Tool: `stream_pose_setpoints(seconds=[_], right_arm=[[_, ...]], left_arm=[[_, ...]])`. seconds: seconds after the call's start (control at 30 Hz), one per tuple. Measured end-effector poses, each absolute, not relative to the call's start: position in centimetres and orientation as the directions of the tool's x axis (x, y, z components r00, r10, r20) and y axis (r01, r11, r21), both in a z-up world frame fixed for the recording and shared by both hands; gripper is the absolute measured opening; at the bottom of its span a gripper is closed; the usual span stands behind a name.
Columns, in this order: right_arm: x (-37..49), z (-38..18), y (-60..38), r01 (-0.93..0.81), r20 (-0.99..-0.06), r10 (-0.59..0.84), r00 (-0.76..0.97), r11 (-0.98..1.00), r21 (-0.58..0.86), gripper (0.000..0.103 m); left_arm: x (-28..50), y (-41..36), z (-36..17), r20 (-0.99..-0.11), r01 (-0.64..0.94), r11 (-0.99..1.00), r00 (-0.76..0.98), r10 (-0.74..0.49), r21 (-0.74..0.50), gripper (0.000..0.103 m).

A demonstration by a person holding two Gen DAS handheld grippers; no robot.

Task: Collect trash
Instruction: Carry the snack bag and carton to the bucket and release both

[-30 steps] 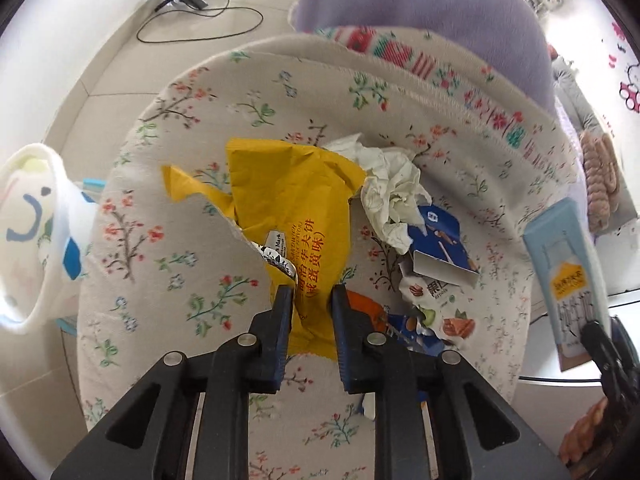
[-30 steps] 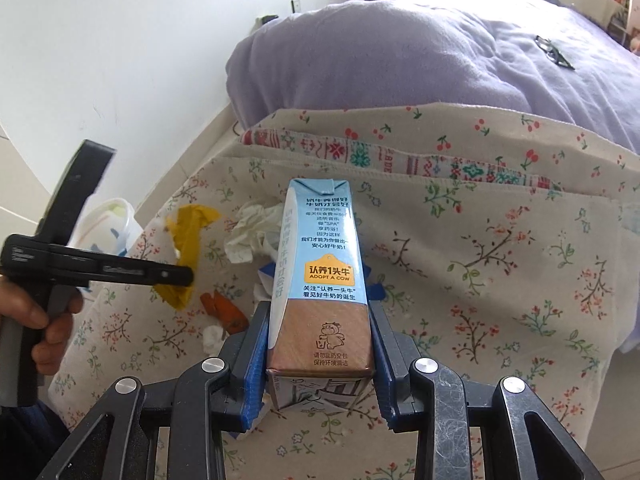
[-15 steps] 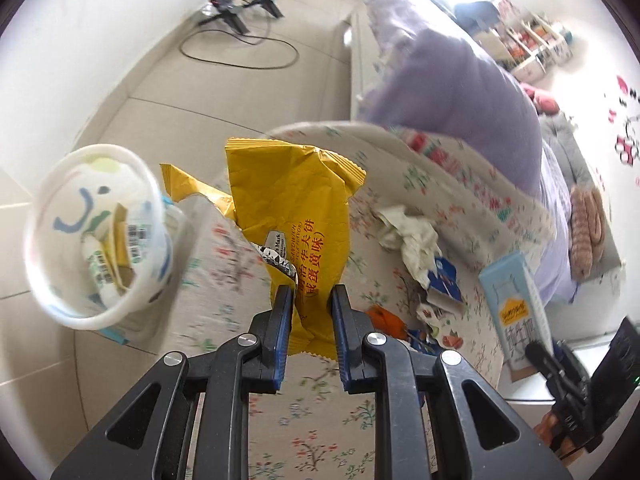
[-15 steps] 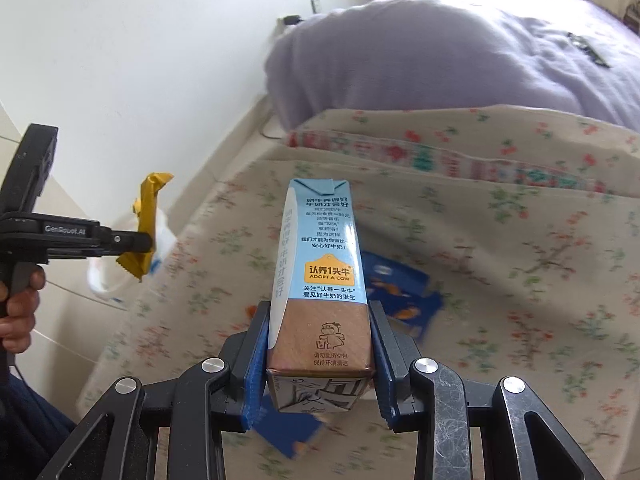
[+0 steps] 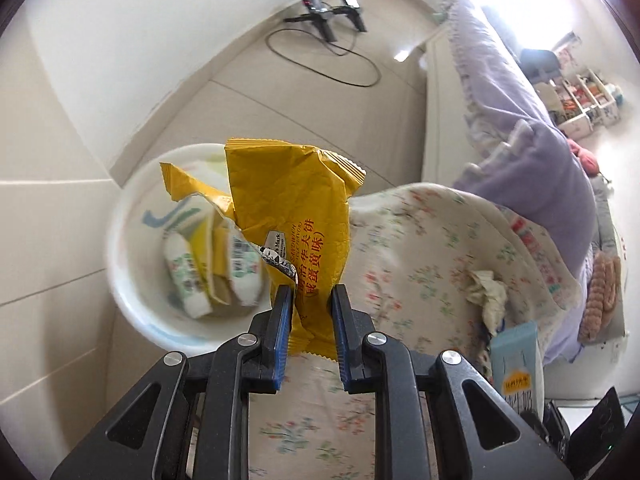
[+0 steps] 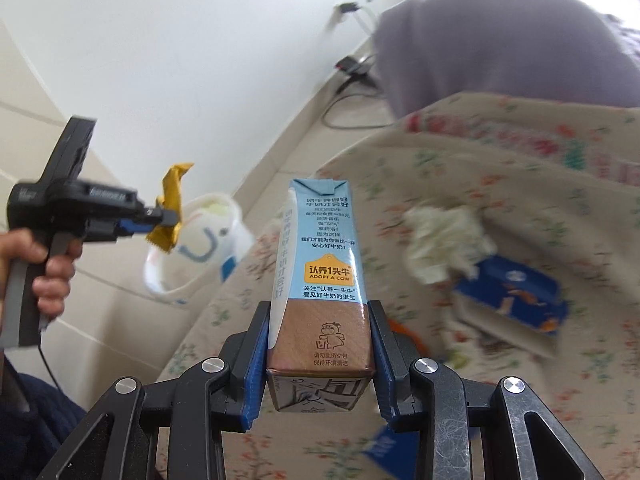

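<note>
My left gripper (image 5: 307, 300) is shut on a yellow snack wrapper (image 5: 292, 216) and holds it above the white trash bin (image 5: 132, 292), which has several packets inside. From the right wrist view the left gripper (image 6: 170, 216) hangs over the bin (image 6: 196, 256) with the wrapper (image 6: 170, 208). My right gripper (image 6: 318, 320) is shut on a light blue milk carton (image 6: 324, 256), held upright over the floral bedspread (image 6: 500, 184). The carton also shows in the left wrist view (image 5: 516, 356). A crumpled tissue (image 6: 448, 240) and a blue box (image 6: 512, 300) lie on the bedspread.
A purple duvet (image 6: 500, 52) lies on the bed beyond the floral cover. A black stand with a cable (image 5: 328, 12) is on the tiled floor by the white wall. The tissue (image 5: 488, 292) lies on the cover in the left wrist view. Shelves (image 5: 580, 92) stand far right.
My left gripper has carried the yellow wrapper off the bedspread to the left, over the bin. My right gripper has swung left with the carton.
</note>
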State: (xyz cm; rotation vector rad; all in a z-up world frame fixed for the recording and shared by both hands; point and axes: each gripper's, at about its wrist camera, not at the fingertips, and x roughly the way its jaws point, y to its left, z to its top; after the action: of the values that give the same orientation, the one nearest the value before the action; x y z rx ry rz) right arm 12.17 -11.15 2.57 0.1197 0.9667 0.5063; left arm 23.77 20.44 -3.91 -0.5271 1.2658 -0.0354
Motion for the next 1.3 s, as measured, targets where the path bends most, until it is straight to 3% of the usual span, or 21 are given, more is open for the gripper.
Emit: stream_pose_setpoints(seconds=[0.23, 0.3, 0.37, 0.67, 1.0, 1.07, 1.13, 1.3], right_arm=[[13.7, 1.1, -5.5, -0.399, -0.757, 0.502, 0.417, 0.850, 0.344, 0.039], [14.2, 1.0, -3.8, -0.408, -0.746, 0.525, 0.409, 0.837, 0.365, 0.039], [14.7, 0.7, -2.2, -0.412, -0.737, 0.542, 0.404, 0.827, 0.383, 0.039], [18.1, -2.3, 4.4, -0.354, -0.679, 0.647, 0.345, 0.760, 0.544, 0.040], [22.2, -5.6, 12.2, -0.310, -0.716, 0.619, 0.323, 0.784, 0.538, 0.042], [22.6, -6.9, 13.6, -0.291, -0.752, 0.579, 0.315, 0.813, 0.504, 0.069], [22.6, -7.7, 14.3, -0.284, -0.789, 0.536, 0.302, 0.840, 0.462, 0.070], [21.1, -7.4, 12.7, -0.304, -0.774, 0.549, 0.316, 0.831, 0.465, 0.070]], left_arm=[[24.2, 24.7, -6.4, -0.919, -0.345, 0.866, 0.291, -0.268, -0.362, 0.027], [24.4, 25.7, -7.2, -0.917, -0.382, 0.843, 0.278, -0.286, -0.379, 0.051], [24.3, 26.5, -7.3, -0.915, -0.409, 0.827, 0.281, -0.290, -0.387, 0.061], [22.8, 28.9, -4.5, -0.885, -0.453, 0.778, 0.373, -0.278, -0.435, 0.062], [21.9, 29.8, -2.1, -0.864, -0.438, 0.776, 0.431, -0.262, -0.454, 0.062], [21.9, 29.9, -2.2, -0.856, -0.436, 0.766, 0.436, -0.279, -0.472, 0.062], [21.9, 29.8, -2.2, -0.855, -0.434, 0.766, 0.435, -0.283, -0.475, 0.062], [21.8, 29.4, -2.1, -0.855, -0.423, 0.774, 0.436, -0.281, -0.470, 0.062]])
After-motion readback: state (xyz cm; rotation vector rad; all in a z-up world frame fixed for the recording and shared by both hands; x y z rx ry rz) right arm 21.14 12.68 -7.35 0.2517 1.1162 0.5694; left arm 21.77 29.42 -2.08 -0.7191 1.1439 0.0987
